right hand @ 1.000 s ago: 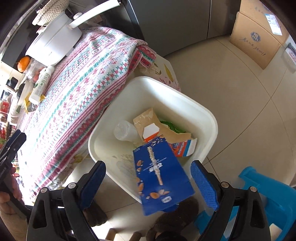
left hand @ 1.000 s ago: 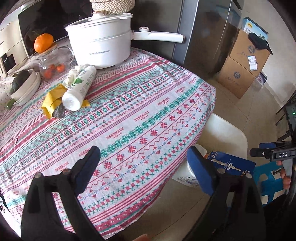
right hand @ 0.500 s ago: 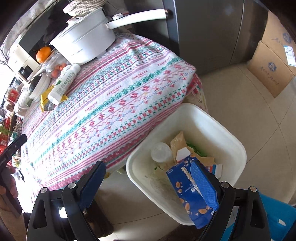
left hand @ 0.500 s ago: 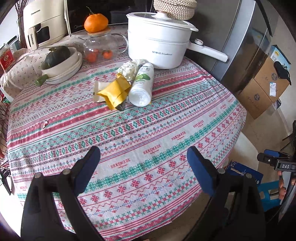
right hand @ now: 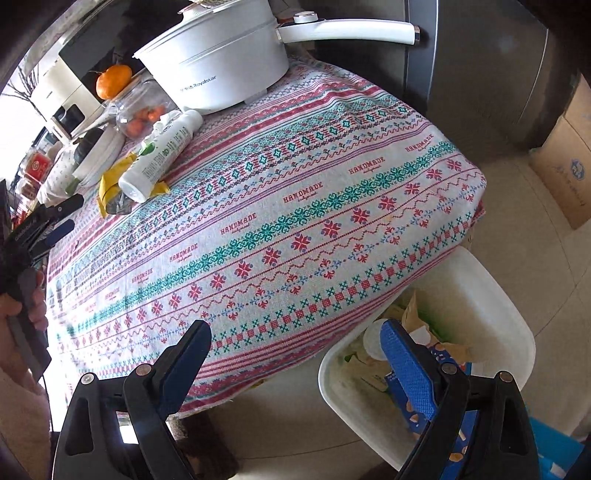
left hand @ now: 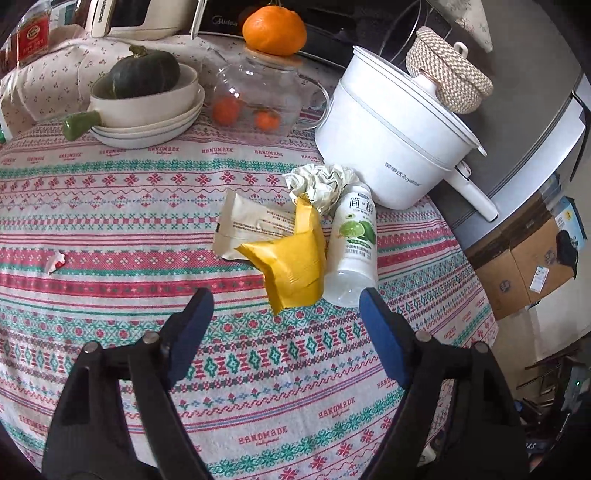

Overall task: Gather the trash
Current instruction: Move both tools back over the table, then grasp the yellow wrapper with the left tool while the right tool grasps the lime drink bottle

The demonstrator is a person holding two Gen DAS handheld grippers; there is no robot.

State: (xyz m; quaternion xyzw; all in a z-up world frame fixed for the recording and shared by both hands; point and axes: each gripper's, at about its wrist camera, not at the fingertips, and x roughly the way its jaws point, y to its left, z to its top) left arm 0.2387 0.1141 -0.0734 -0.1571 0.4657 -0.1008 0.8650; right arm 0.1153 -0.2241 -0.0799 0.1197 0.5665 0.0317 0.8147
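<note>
Trash lies together on the patterned tablecloth (left hand: 110, 295): a yellow wrapper (left hand: 291, 266), a beige wrapper (left hand: 251, 221), crumpled paper (left hand: 321, 181) and a white lime-label bottle (left hand: 354, 243) on its side. My left gripper (left hand: 284, 306) hovers just short of the yellow wrapper. Its jaws are closing and the pads touch nothing. My right gripper (right hand: 295, 336) stands open and empty over the table's near edge. Beside it on the floor is the white bin (right hand: 491, 295), holding a blue box (right hand: 454, 443) and other rubbish. The left gripper (right hand: 55, 218) also shows in the right wrist view.
A white electric pot (left hand: 391, 125) stands behind the trash, with a glass teapot (left hand: 255, 96), an orange (left hand: 275, 27) and stacked bowls holding a squash (left hand: 144, 99). A small scrap (left hand: 57, 260) lies left. Cardboard boxes (left hand: 528, 266) and a blue stool (right hand: 554, 450) stand on the floor.
My left gripper swung from the table's edge to the trash pile, came close to it, and its jaws narrowed. My right gripper moved from above the bin toward the table.
</note>
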